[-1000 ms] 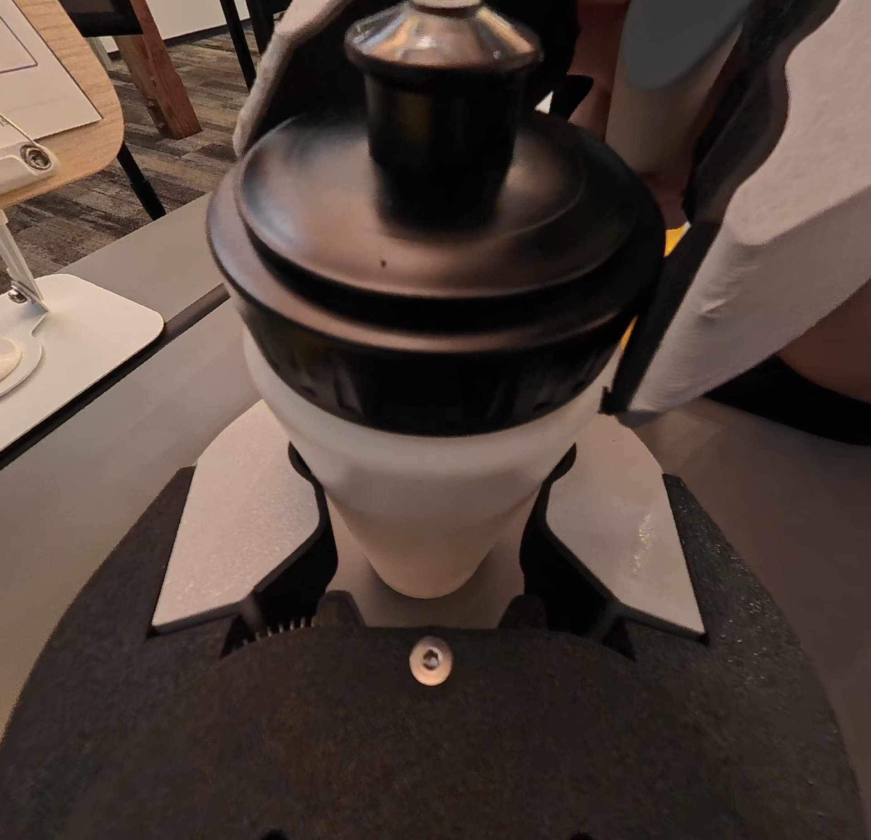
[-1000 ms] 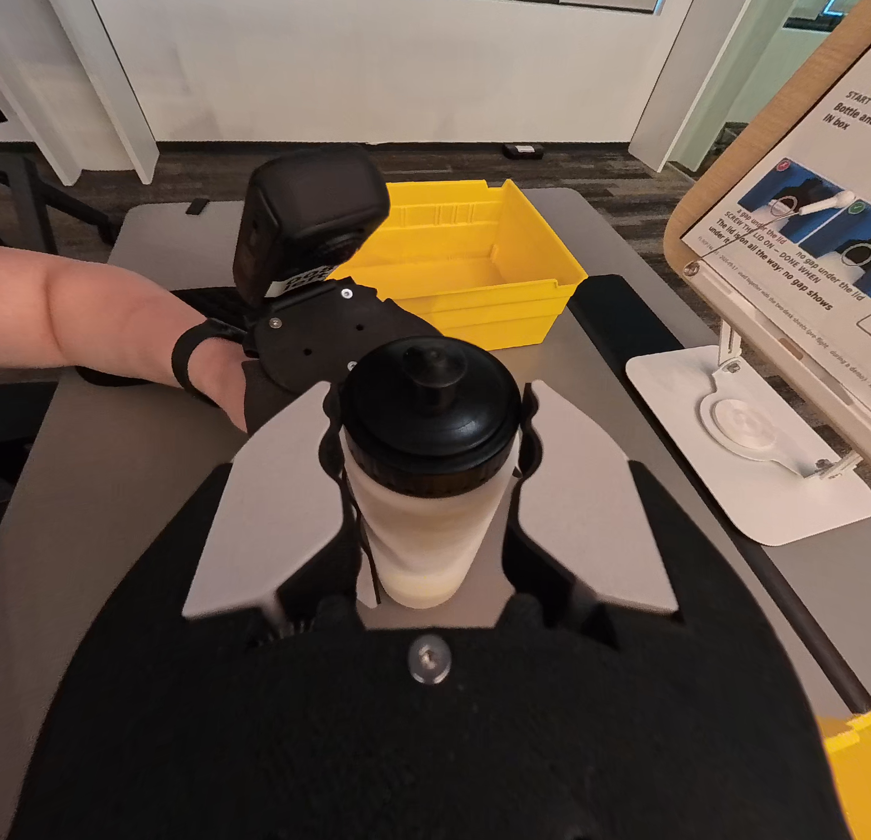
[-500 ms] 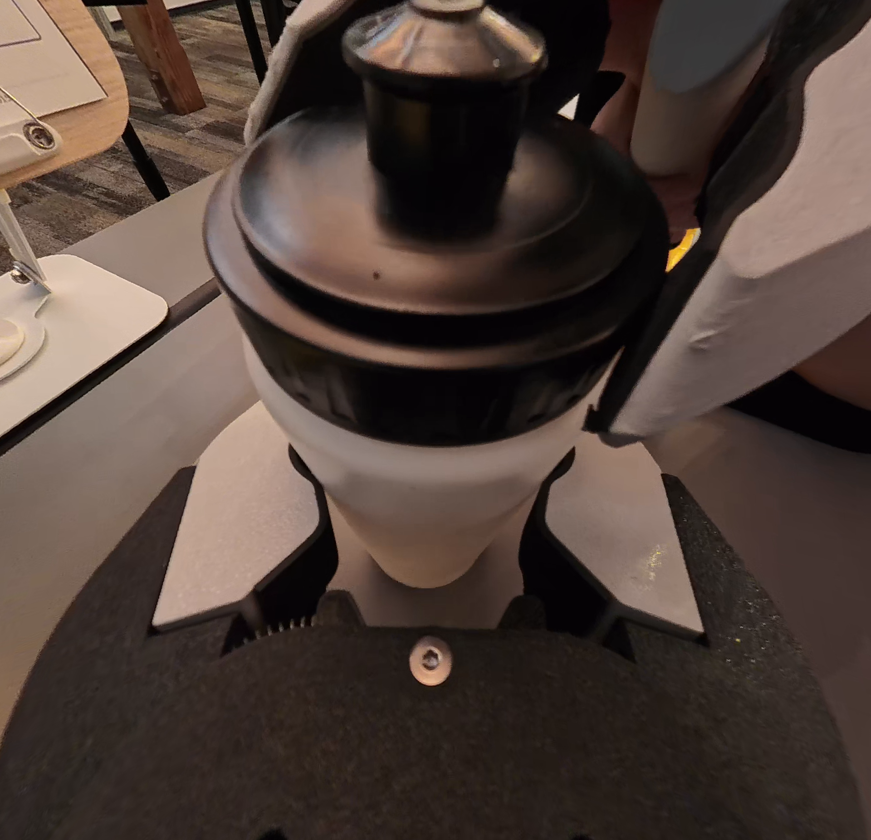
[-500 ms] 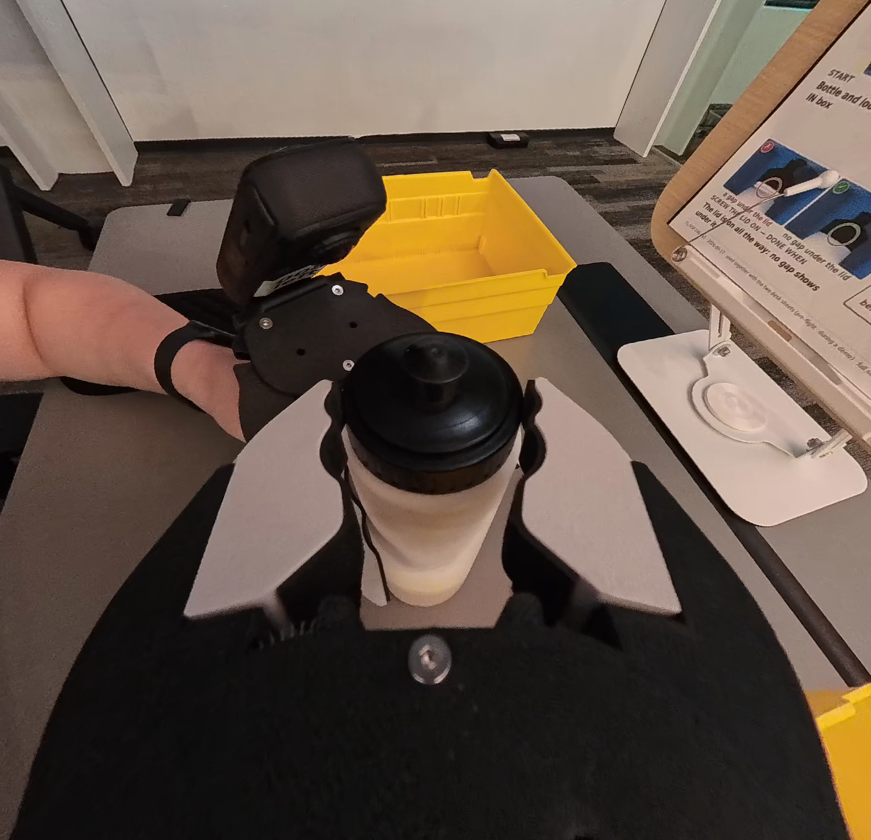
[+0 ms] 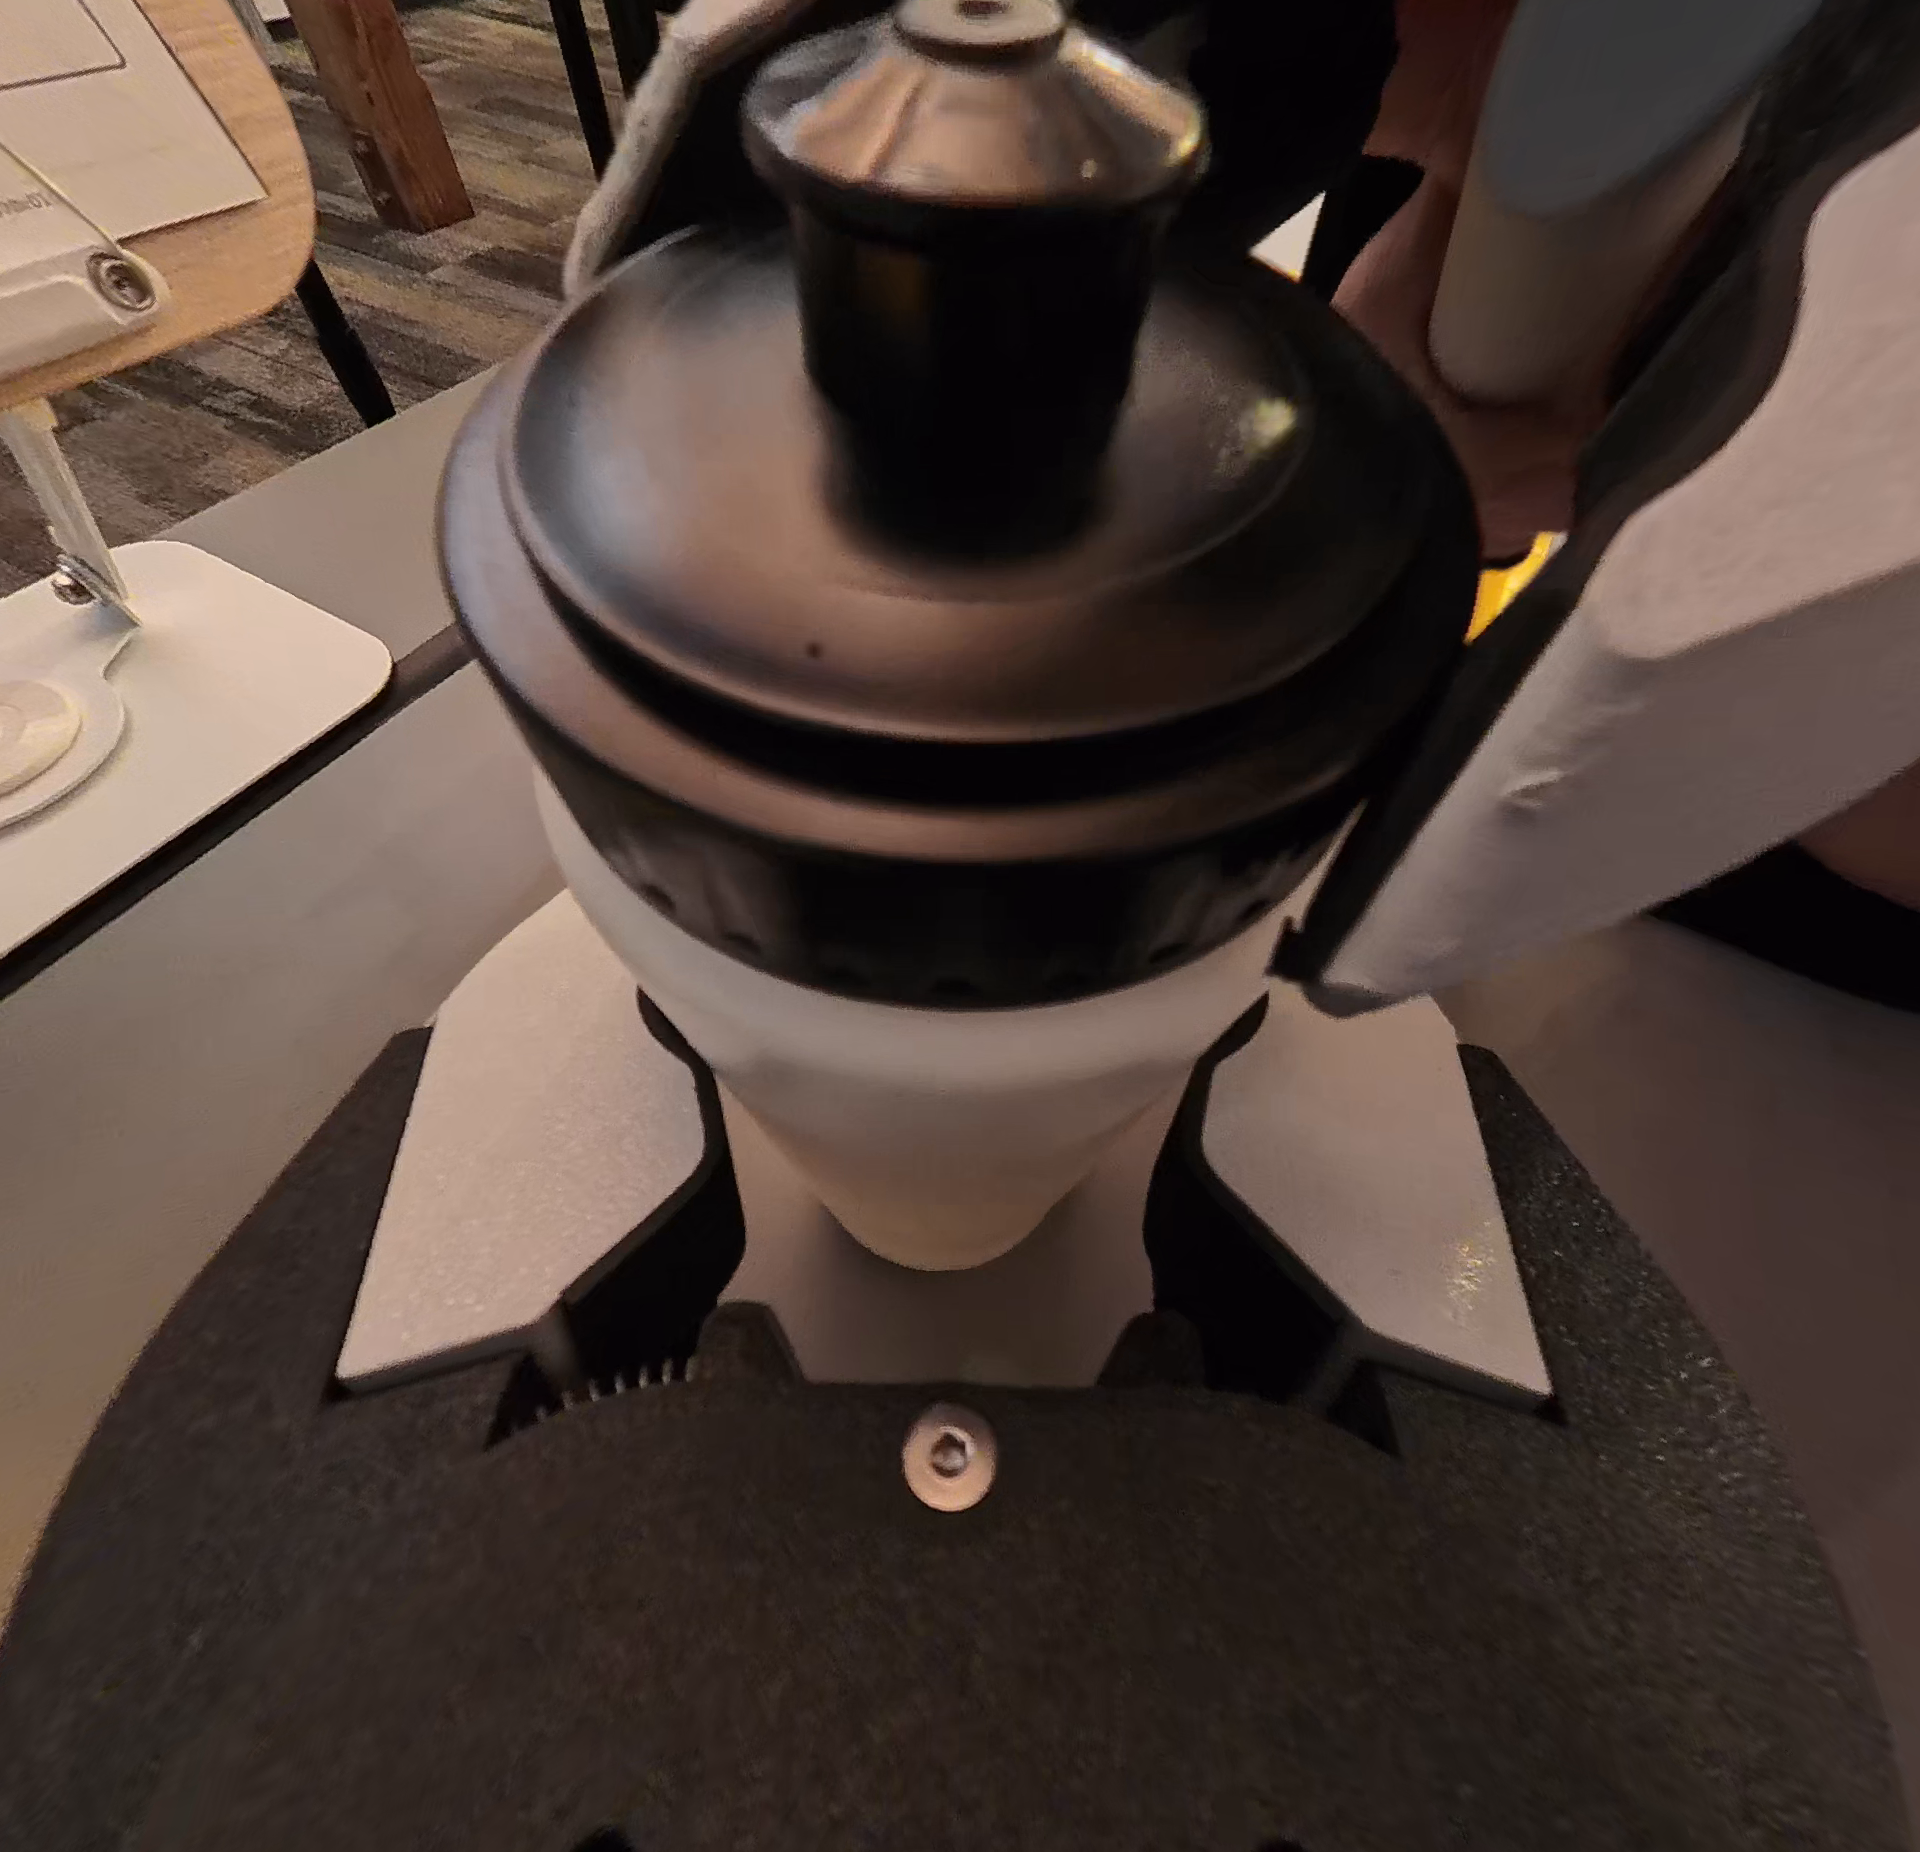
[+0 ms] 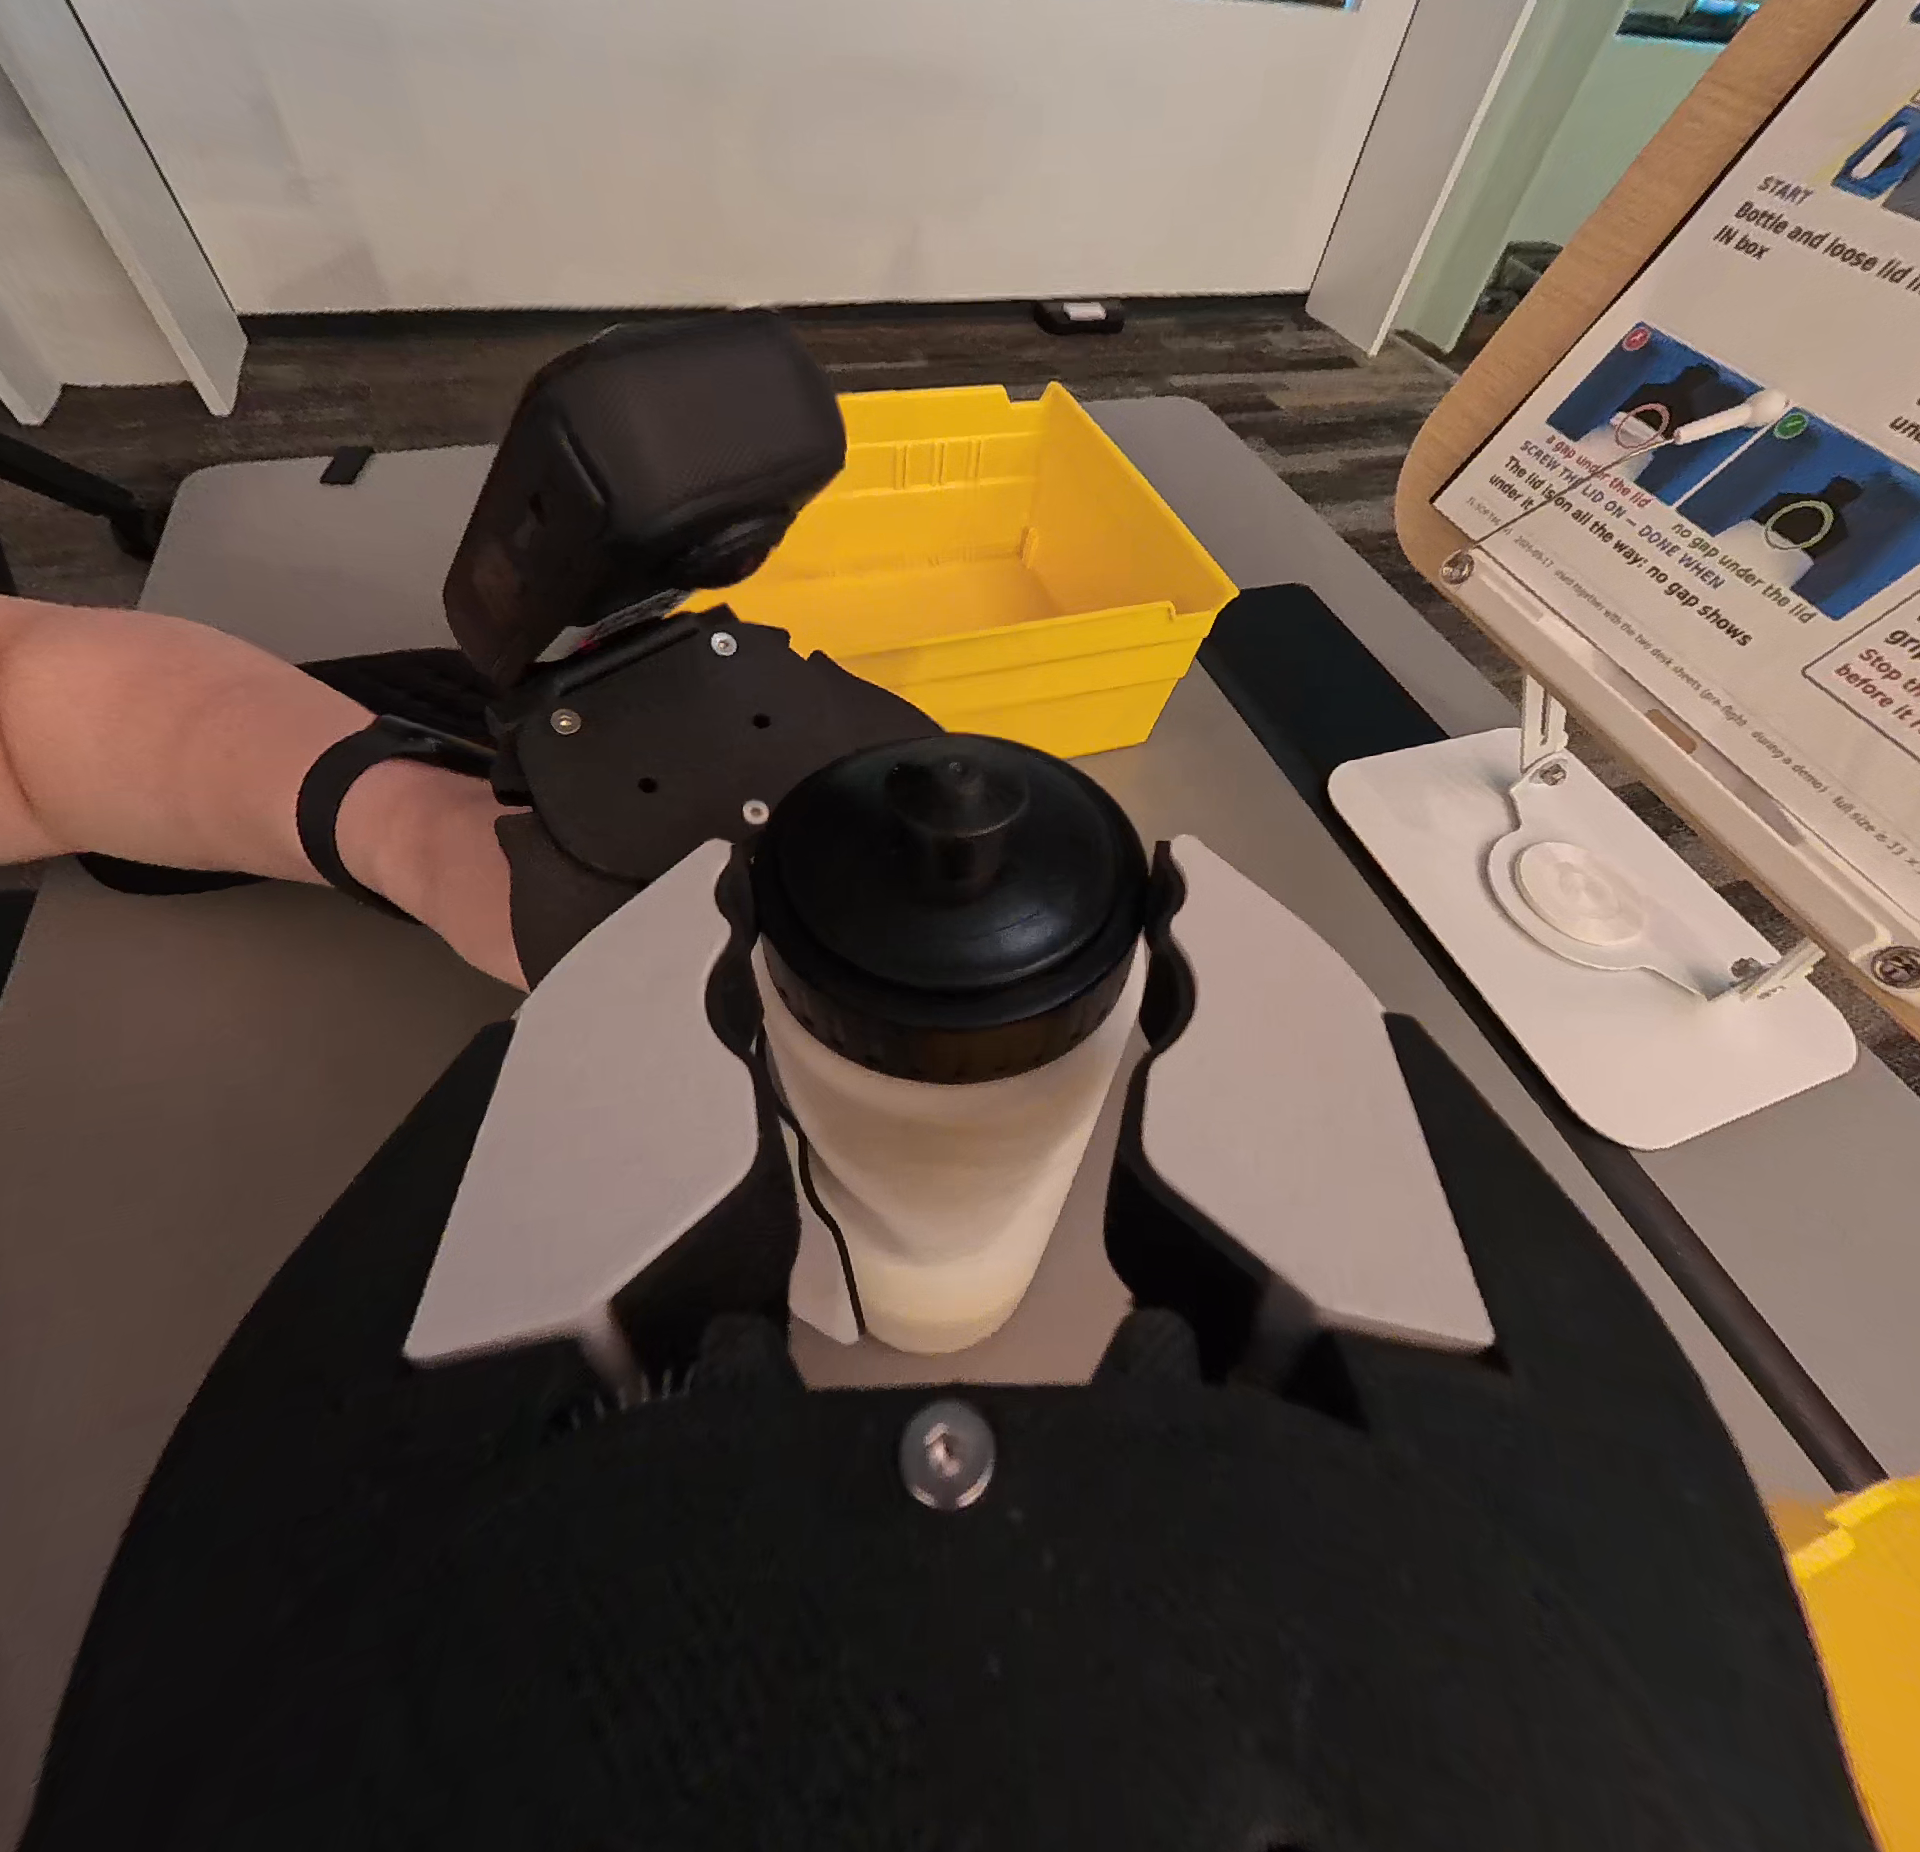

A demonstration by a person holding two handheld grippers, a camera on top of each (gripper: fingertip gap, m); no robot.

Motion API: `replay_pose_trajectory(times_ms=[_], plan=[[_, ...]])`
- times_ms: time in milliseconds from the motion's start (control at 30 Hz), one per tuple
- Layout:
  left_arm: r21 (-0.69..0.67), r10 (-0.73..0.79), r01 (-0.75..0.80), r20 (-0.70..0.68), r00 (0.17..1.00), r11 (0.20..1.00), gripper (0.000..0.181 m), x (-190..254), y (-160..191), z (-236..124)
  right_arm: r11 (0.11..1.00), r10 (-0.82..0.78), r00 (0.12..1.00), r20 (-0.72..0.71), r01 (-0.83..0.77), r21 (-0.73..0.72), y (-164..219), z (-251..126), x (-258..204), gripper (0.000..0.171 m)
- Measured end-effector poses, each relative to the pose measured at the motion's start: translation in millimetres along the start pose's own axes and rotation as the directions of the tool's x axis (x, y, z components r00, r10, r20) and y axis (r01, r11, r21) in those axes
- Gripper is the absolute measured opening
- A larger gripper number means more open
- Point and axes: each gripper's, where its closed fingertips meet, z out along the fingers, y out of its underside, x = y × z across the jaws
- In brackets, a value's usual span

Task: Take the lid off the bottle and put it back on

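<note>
On bottle (image 5: 935, 1106): lid (image 5: 956, 597) turned, jaws still clamped.

Left gripper (image 5: 951, 1127) clamped, right gripper (image 6: 951, 929) clamped

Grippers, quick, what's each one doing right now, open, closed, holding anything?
Left gripper: closed on the white bottle body, below the lid.
Right gripper: closed on the black lid's sides.

Left wrist view: taken low and very near, across the grey tabletop (image 5: 239, 992). Right wrist view: taken higher, angled downward. Shared: the white plastic bottle with black screw lid (image 5: 935, 1127) (image 6: 935, 1179).
</note>
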Motion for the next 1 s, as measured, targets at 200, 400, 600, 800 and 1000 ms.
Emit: replay_pose_trajectory(times_ms=[200,400,600,800,1000], plan=[[0.123,-0.167,0.199,-0.235,0.958,0.972,0.098,14,-29,-24,0.998,-0.038,0.999,-0.016,0.039,0.048,-7,-4,3,0.092],[0.142,-0.136,0.182,-0.284,0.949,0.973,0.099,19,-43,-40,0.968,0.191,0.949,0.250,-0.225,0.114,-18,-18,-8,0.084],[0.145,-0.093,0.148,-0.333,0.938,0.978,0.099,33,-44,-40,0.975,0.193,0.930,0.314,-0.216,0.040,-9,-9,-21,0.074],[0.153,-0.139,0.214,-0.395,0.908,0.965,0.088,29,-39,-40,0.937,0.297,0.903,0.312,-0.338,0.088,-16,-15,-7,0.074],[0.099,-0.204,0.293,-0.512,0.835,0.951,0.082,40,-34,-37,0.894,0.346,0.874,0.343,-0.418,0.164,-27,-26,4,0.075]])
